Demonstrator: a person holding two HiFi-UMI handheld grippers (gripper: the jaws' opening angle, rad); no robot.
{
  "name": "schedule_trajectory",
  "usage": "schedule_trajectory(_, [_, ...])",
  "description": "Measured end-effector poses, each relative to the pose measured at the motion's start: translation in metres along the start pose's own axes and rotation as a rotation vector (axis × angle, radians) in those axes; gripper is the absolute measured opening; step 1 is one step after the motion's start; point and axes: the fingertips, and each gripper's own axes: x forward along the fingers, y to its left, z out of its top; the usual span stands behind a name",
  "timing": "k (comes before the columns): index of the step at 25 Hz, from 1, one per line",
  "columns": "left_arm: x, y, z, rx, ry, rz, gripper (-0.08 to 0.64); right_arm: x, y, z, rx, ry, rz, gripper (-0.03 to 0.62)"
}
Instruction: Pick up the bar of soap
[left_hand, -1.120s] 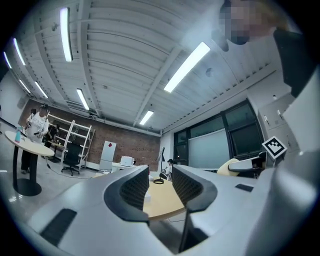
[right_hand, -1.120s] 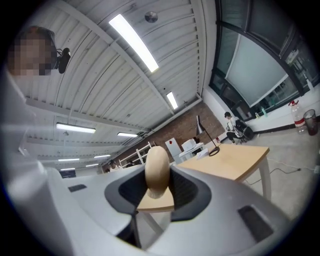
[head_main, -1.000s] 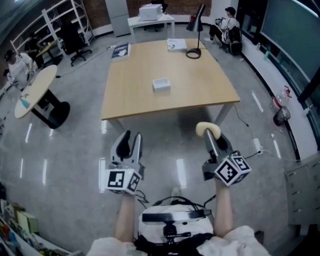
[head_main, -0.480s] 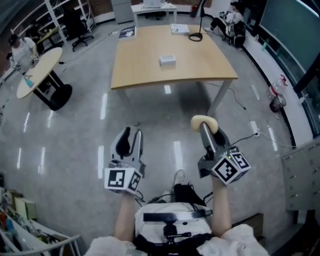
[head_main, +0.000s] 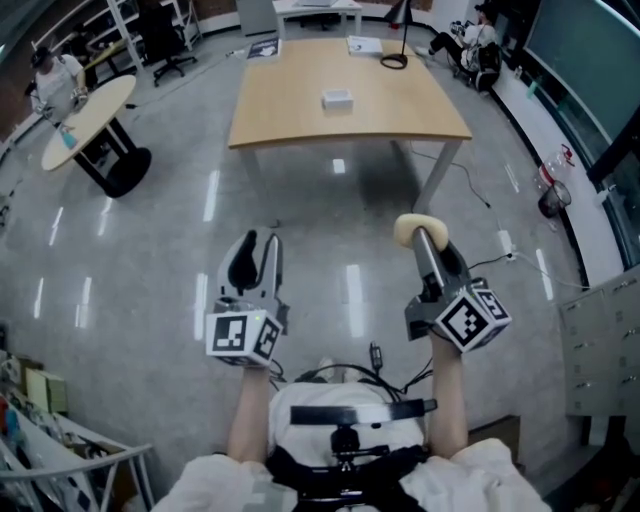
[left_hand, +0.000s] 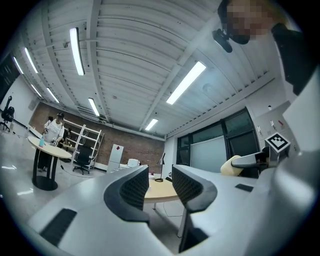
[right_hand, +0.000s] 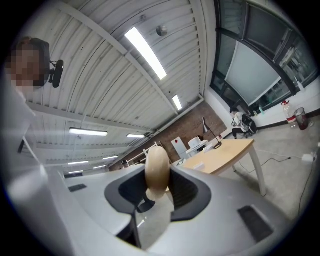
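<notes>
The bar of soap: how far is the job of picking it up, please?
Done: the bar of soap is off the table, clamped between the jaws of the right gripper and held above the floor. In hand: only that grip; the left gripper is open and empty. Left: nothing of the pick itself that I can see.

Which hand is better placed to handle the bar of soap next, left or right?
Right: the right tool grips the soap between its jaws; the left tool is empty, jaws apart.
</notes>
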Motion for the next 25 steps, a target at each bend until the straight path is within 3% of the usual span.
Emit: schedule_trajectory(25, [-0.029, -0.067, 0.0, 0.058, 0.017, -0.015, 0.155, -0.056, -0.003, 0.009, -0.034, 0.018, 0.03, 0.121])
